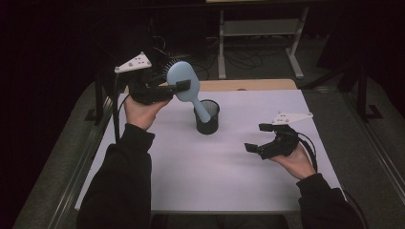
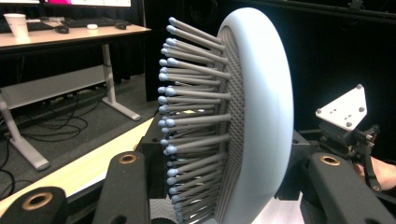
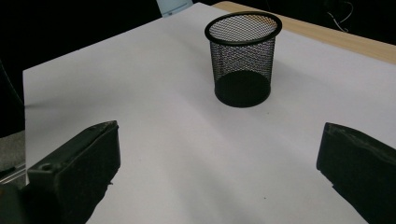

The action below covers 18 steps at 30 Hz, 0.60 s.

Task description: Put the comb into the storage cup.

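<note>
Covering the table (image 1: 229,176), white sheet amid dark room.

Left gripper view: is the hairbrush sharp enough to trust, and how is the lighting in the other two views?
Left gripper view: hairbrush bristles close but sharp, background desk soft. High view: dim, dark surroundings, white table sheet evenly lit. Right gripper view: mesh cup crisp, near jaws blurred.
</note>
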{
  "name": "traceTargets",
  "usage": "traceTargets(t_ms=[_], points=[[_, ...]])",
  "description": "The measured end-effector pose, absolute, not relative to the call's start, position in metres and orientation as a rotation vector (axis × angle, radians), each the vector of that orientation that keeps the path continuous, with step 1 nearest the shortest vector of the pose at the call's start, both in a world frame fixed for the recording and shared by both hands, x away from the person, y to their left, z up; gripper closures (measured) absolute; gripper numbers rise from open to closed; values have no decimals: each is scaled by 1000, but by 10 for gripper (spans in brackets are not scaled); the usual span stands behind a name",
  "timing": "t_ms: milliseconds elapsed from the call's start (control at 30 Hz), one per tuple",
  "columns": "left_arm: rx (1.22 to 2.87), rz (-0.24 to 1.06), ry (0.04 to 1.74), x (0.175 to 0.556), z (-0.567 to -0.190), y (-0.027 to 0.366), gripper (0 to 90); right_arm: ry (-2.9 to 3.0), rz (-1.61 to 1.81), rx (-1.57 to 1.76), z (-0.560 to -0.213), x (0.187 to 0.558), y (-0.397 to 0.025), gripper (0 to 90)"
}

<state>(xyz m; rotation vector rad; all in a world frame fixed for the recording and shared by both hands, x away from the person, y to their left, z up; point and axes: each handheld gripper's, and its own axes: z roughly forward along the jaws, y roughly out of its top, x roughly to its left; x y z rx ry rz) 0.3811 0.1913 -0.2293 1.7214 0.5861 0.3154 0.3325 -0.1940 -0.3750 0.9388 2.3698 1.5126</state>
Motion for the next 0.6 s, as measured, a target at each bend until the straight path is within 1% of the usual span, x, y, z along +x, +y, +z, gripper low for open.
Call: traceTargets(t_ms=[600], points=[[1721, 342, 619, 398, -228, 190, 512, 2314, 1510, 986, -387, 316, -219, 0]])
